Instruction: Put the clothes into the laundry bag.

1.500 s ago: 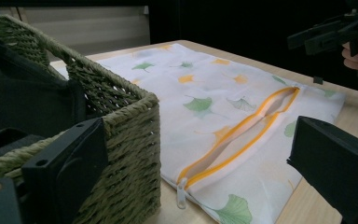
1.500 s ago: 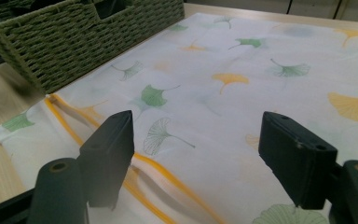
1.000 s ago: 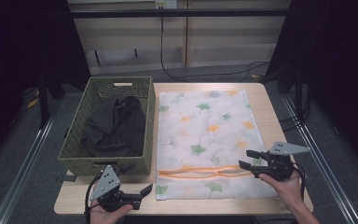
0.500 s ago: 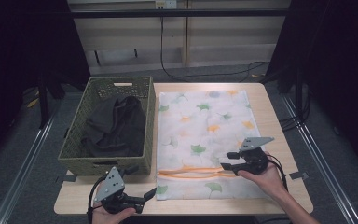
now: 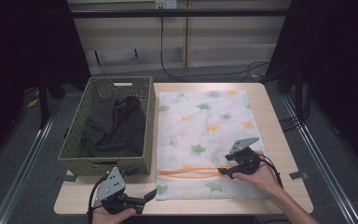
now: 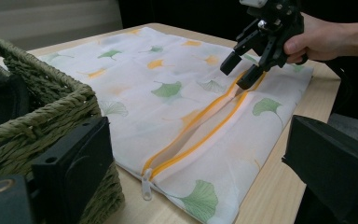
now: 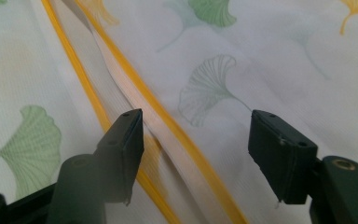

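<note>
We see a thin white mesh laundry bag (image 5: pixel 205 140) with a ginkgo-leaf print lying flat on the wooden table (image 5: pixel 279 140), beside a woven green basket (image 5: pixel 107 161). Its orange zipper (image 5: pixel 191 172) runs crosswise along the near edge, partly unzipped. Right gripper (image 5: pixel 224 171) hovers over the zipper's right end; its jaws have just been opening, wide apart, nothing clamped. Left gripper (image 5: pixel 151 192) released, off the bag's near-left corner.

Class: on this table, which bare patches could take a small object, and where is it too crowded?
Free: the bare table strip right of the leaf-print laundry bag, and the front edge between the left gripper and the bag's near hem. Crowded: the green basket holds dark clothing, and the open right gripper sits over the bag's orange zipper.
</note>
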The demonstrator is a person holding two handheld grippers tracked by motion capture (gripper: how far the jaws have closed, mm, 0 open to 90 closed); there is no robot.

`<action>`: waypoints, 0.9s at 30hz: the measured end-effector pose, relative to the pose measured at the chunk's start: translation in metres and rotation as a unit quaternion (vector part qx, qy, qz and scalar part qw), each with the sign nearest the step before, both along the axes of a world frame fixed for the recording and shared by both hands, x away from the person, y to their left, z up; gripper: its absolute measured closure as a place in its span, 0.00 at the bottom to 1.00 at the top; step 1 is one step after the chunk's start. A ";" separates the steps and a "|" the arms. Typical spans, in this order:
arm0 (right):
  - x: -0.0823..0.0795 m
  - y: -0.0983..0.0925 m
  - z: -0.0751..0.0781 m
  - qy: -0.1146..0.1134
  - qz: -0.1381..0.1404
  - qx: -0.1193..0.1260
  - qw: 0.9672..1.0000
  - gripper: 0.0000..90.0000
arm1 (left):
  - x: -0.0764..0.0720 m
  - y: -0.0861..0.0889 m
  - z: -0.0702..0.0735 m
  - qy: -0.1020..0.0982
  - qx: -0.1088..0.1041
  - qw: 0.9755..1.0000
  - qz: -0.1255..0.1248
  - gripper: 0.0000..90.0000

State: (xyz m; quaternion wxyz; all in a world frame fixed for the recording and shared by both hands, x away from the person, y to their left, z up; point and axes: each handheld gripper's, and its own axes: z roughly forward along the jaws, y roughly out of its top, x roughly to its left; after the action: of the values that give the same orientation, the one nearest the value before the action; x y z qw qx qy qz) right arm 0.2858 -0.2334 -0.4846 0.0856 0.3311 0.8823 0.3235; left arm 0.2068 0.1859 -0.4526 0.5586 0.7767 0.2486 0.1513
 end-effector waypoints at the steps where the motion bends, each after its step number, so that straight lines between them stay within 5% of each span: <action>1: 0.000 -0.001 -0.002 0.002 0.001 -0.005 1.000 0.38 | 0.000 0.000 0.000 0.000 0.002 1.000 0.001 0.08; 6: -0.002 -0.001 -0.007 0.003 0.015 -0.031 0.999 0.38 | 0.002 -0.002 -0.001 0.006 0.004 1.000 -0.001 0.08; 12: -0.002 -0.001 -0.005 0.000 0.016 -0.028 0.999 0.56 | 0.001 -0.001 -0.001 0.004 0.006 1.000 -0.004 0.08; 14: -0.002 0.000 -0.004 -0.004 0.023 -0.029 0.999 0.72 | 0.002 -0.001 0.000 0.003 0.005 1.000 -0.002 0.09; 27: -0.001 0.001 -0.002 -0.007 0.005 -0.018 1.000 0.98 | 0.002 -0.002 -0.001 0.009 0.003 1.000 -0.003 0.09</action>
State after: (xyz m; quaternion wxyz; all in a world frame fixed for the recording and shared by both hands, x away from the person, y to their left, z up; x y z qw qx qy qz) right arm 0.2850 -0.2328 -0.4867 0.0965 0.3223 0.8892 0.3102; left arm 0.2092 0.1842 -0.4533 0.5542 0.7806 0.2506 0.1439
